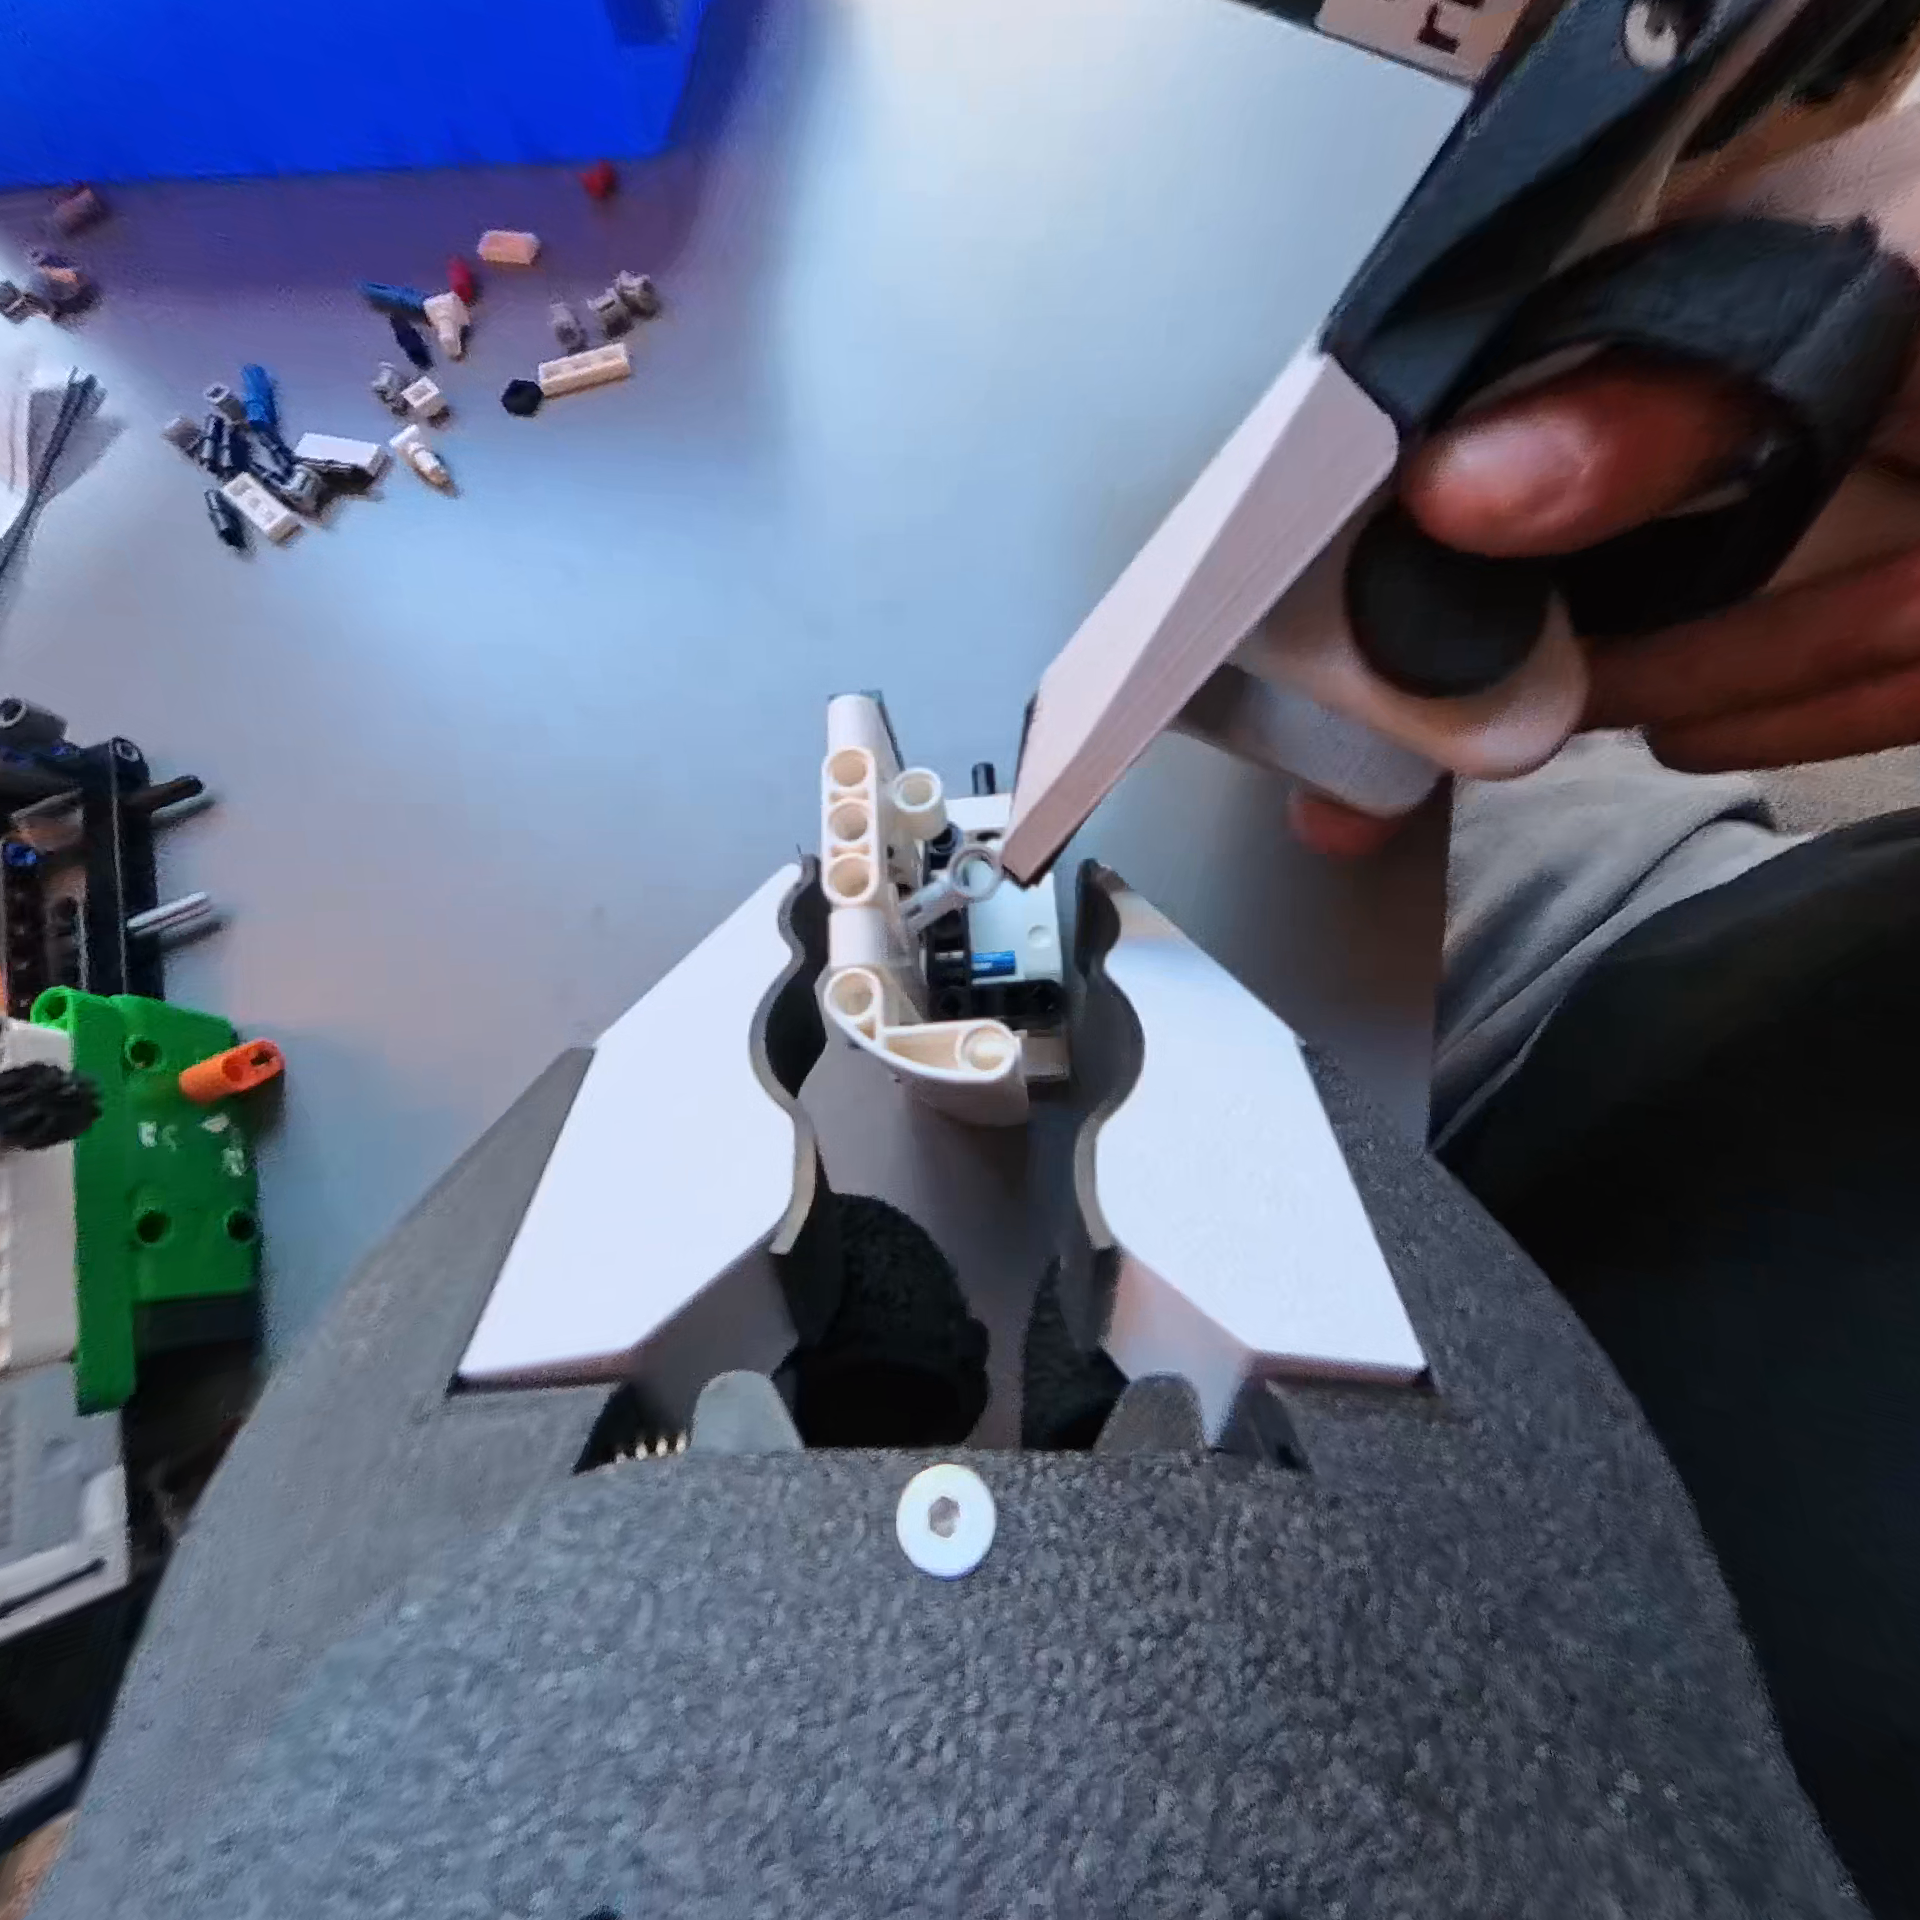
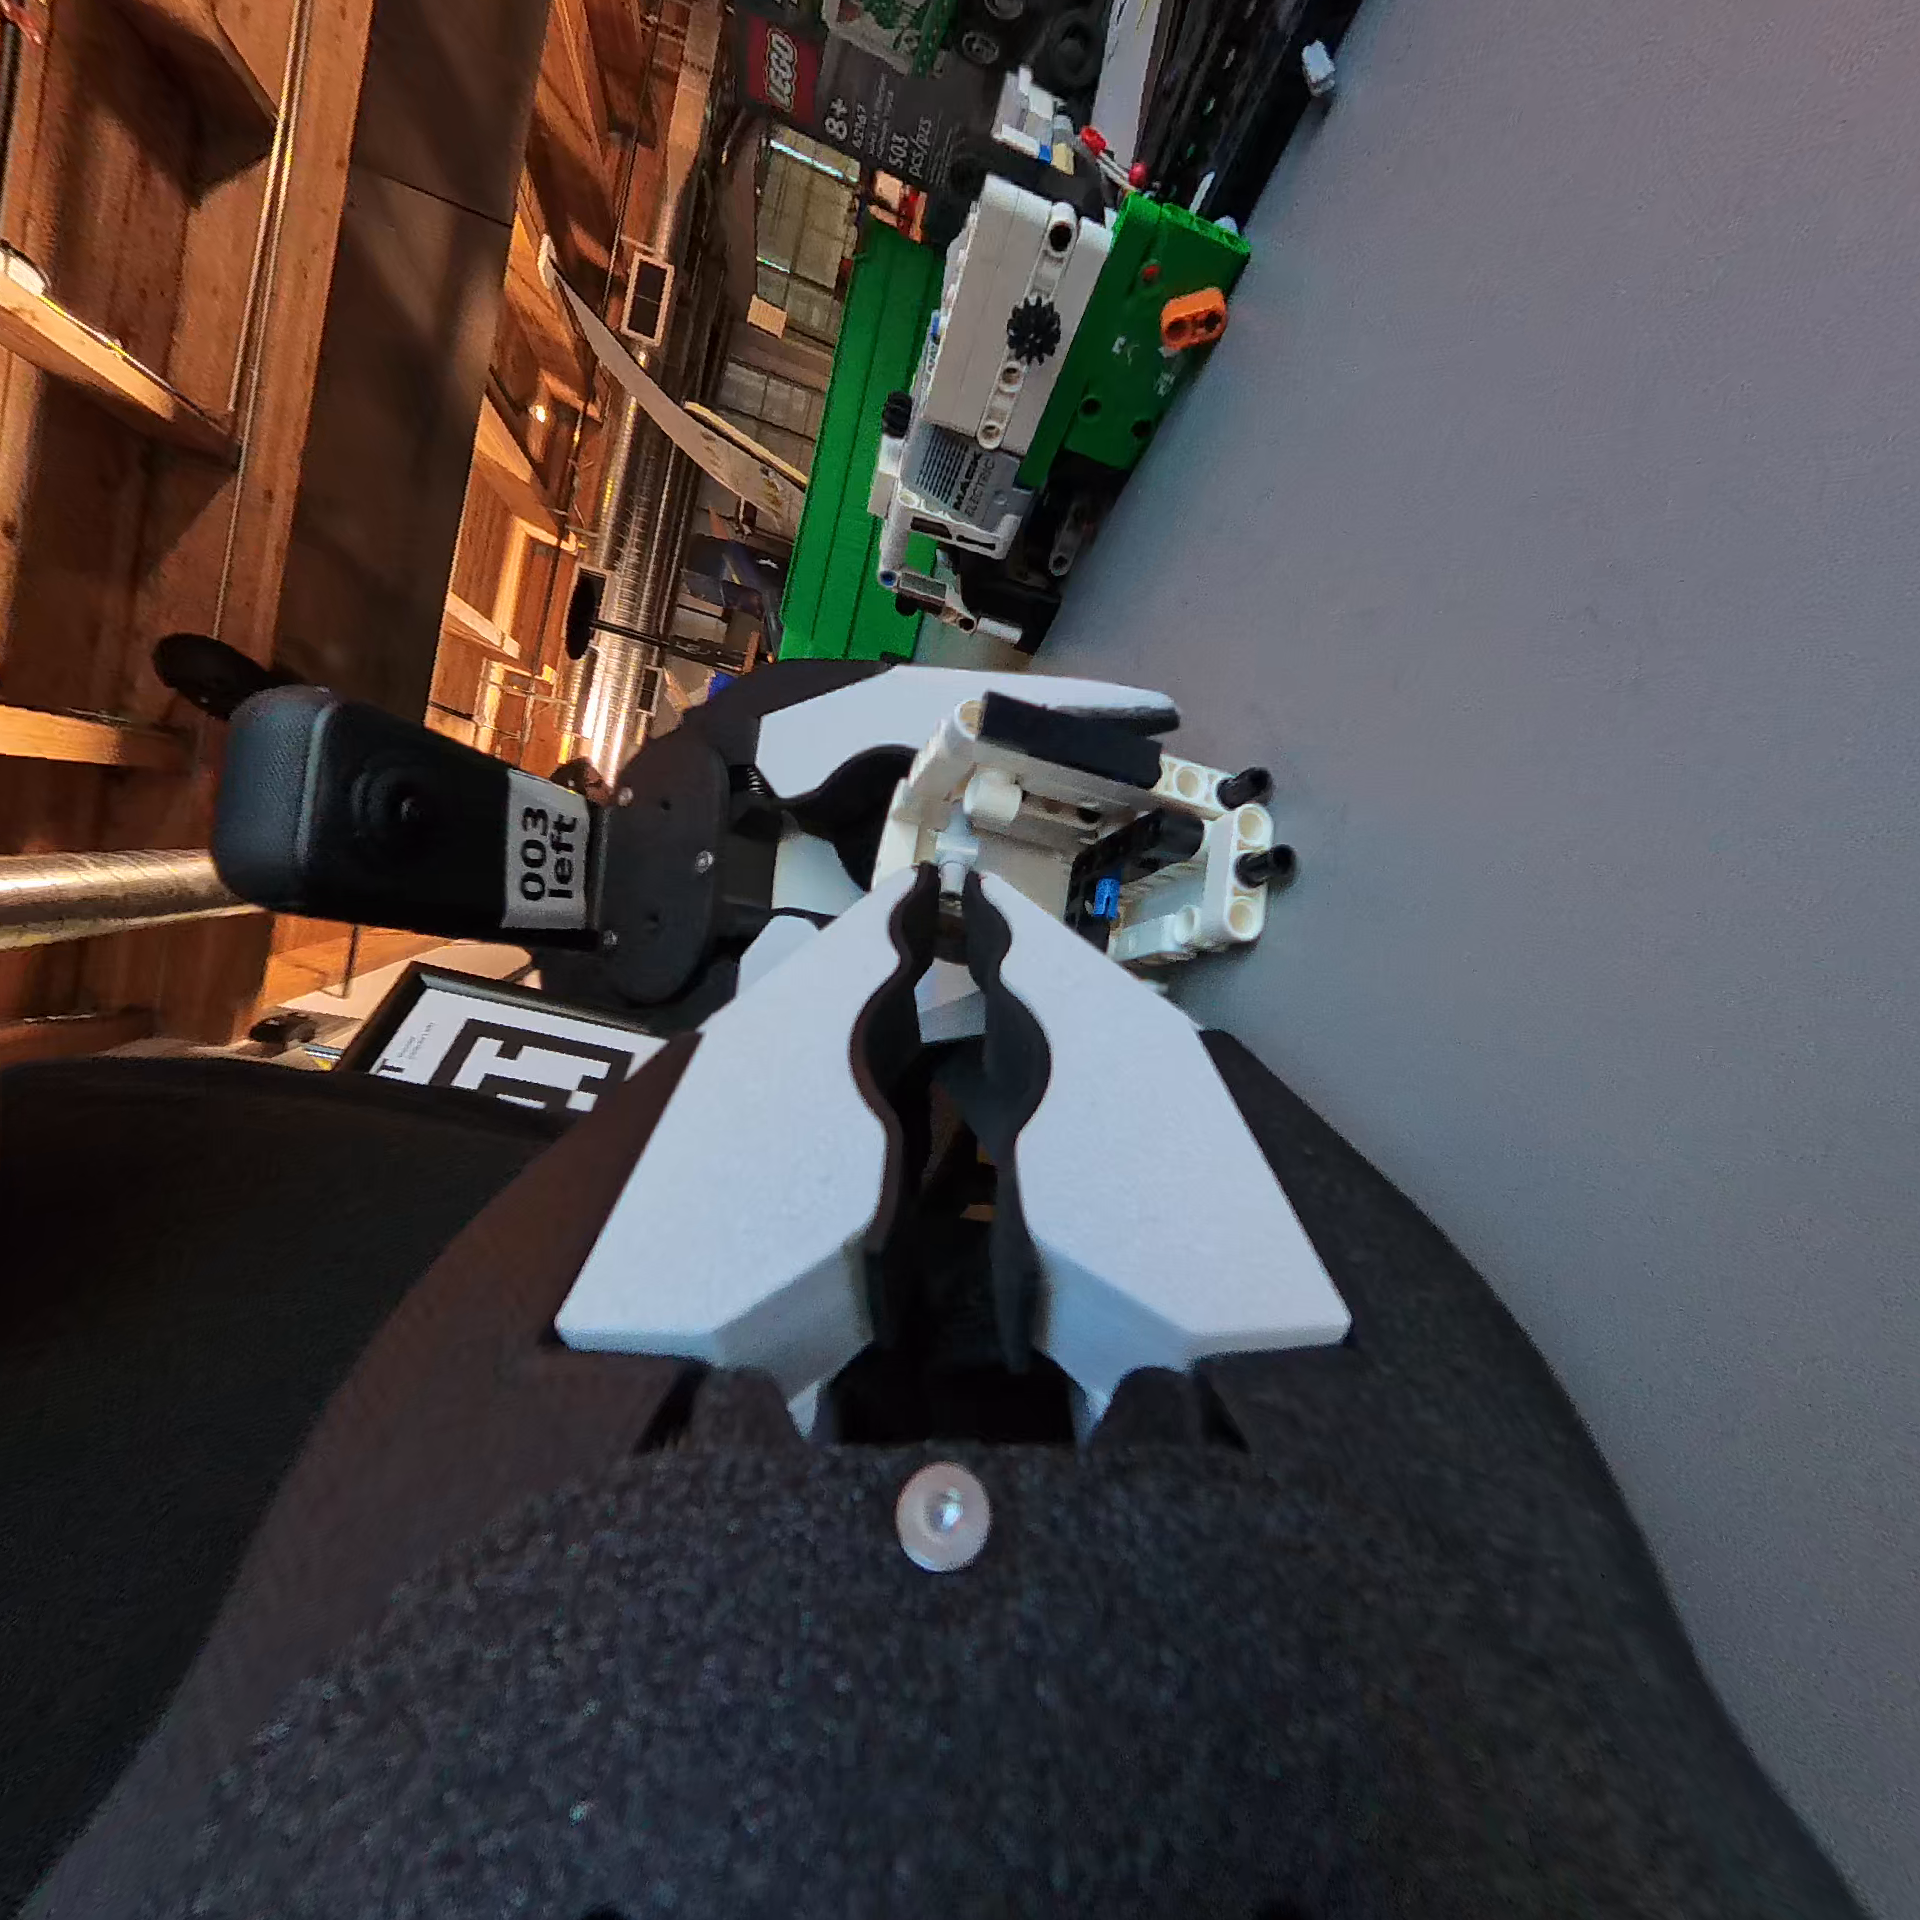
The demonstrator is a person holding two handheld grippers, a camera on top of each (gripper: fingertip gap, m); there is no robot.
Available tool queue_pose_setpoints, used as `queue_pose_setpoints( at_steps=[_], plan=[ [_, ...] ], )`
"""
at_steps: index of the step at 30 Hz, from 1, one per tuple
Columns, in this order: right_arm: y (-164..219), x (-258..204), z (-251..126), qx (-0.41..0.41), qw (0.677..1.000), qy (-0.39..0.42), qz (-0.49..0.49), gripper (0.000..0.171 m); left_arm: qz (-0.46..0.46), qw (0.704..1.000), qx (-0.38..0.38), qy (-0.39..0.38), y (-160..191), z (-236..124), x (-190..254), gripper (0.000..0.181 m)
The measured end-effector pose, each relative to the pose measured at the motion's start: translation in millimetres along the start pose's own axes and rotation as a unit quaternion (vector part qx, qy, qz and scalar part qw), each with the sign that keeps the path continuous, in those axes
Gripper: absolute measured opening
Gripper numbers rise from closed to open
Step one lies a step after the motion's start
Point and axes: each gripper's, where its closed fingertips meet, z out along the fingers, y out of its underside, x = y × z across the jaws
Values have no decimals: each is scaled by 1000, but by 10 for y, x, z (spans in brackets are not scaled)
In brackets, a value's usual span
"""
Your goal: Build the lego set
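My left gripper (image 1: 940, 904) is shut on a small white and black lego subassembly (image 1: 883, 914) and holds it just above the grey table. My right gripper (image 1: 1023, 857) comes in from the upper right, its tip against a small grey connector (image 1: 966, 873) on top of the subassembly. In the right wrist view my right gripper (image 2: 945, 881) is shut on that connector (image 2: 951, 854), pressed against the subassembly (image 2: 1174, 821). The left gripper (image 2: 831, 727) grips the subassembly from behind, its camera facing me.
Several loose lego pieces (image 1: 416, 395) lie at the far left of the table (image 1: 935, 416), before a blue bin (image 1: 312, 83). A green and white truck build (image 1: 156, 1143) (image 2: 1039, 364) stands at the left. A lego box (image 2: 852, 94) lies behind it. A person's leg (image 1: 1662, 1195) is at the right. The tips of both grippers are at nearly the same place.
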Motion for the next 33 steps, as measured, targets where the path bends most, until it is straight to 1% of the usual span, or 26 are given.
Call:
queue_pose_setpoints(
  at_steps=[2,4,7,10,13,17,20,25,28,30,33],
  plan=[
    [10,8,5,7,999,18,-31,4,-28,999,22,8,-57,-63,32,46],
    [15,19,13,15,998,36,-59,3,-54,997,45,13,-107,-135,37,42],
    [3,24,21,35,991,63,-109,3,-79,995,57,22,-106,-183,24,35],
    [-23,18,21,58,978,90,-177,4,-108,991,57,45,-97,-186,28,32],
    [-42,15,19,69,966,112,-224,4,-125,989,52,56,-83,-185,29,29],
    [-61,32,21,83,936,153,-307,4,-153,985,44,72,-58,-166,32,28],
    [-77,49,26,82,927,170,-325,5,-156,985,39,67,-45,-154,16,28],
    [-100,61,25,79,922,182,-332,6,-144,988,28,35,-40,-138,-22,26],
    [-100,41,27,82,926,167,-327,5,-134,991,21,14,-44,-124,-37,25],
    [-85,0,42,84,935,143,-313,6,-130,991,21,7,-47,-117,-47,24],
    [-110,12,25,91,936,145,-307,5,-131,991,22,3,-53,-112,-50,24]
  ],
)
